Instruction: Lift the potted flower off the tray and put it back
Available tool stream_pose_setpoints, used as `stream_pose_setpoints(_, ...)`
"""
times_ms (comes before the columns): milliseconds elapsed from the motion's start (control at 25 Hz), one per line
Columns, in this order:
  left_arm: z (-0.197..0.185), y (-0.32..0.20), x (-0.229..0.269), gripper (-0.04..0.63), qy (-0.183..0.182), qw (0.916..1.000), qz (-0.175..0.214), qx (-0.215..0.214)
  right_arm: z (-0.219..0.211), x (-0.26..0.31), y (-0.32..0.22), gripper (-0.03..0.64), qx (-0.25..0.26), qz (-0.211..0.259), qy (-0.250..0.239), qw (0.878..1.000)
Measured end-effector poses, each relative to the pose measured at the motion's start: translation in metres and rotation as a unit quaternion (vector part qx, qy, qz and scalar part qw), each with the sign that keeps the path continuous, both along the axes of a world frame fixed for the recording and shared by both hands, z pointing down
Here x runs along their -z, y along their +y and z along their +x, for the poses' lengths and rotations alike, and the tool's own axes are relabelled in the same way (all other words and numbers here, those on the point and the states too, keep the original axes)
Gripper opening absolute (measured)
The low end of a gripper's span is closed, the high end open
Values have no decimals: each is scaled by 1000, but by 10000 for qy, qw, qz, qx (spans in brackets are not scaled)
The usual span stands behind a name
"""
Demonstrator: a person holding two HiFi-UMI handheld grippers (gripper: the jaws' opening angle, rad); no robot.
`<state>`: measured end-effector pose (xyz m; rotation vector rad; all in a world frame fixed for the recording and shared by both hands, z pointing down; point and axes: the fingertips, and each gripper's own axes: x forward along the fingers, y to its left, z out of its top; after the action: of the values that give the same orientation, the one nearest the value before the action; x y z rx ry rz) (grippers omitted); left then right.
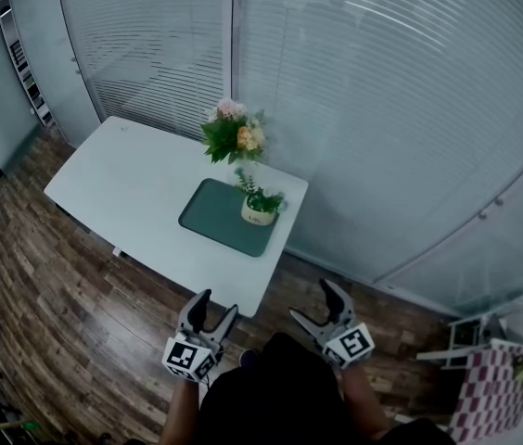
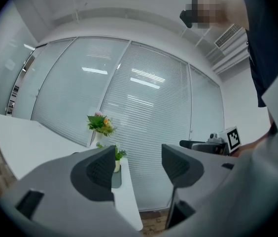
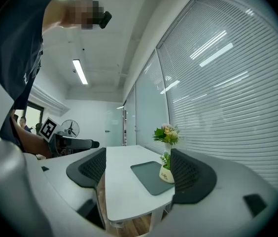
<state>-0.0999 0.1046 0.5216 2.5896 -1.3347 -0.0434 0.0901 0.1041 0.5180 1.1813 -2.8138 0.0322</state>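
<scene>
The left gripper (image 1: 217, 304) and right gripper (image 1: 312, 301) are hovering wide open and empty, short of the white tabletop (image 1: 132, 193). Farther on, the small white-potted flower (image 1: 260, 211) is sitting on the right edge of the dark green rectangular tray (image 1: 213, 219).

You are holding two grippers: left gripper (image 1: 218, 302), right gripper (image 1: 310, 300). Each is carrying one marker cube (image 1: 184, 357). You are facing one white table (image 1: 132, 193), bearing one green tray (image 1: 210, 216), one potted flower (image 1: 260, 207), one bouquet (image 1: 234, 137).
</scene>
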Motion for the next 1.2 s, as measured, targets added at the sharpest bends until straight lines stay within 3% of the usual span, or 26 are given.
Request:
stream_pose_setpoints(240,8,-12,10,273,157,9998,65,-71,6,-5,-5,373,-31,-83,93,9999)
stream_pose_setpoints(680,33,-69,7,273,-117,9998,-50,-138,29,-21,-66,374,36,-409,216,9989)
stream_pose_setpoints(920,30,-102,5,273,-521,9985,180,9,16,-27,-103,377,366,-483,279,9978)
stream_pose_setpoints(1200,30,-130,-7,273,-853,9963,83,-25,17,-35,-134,380,599,-524,302,9964)
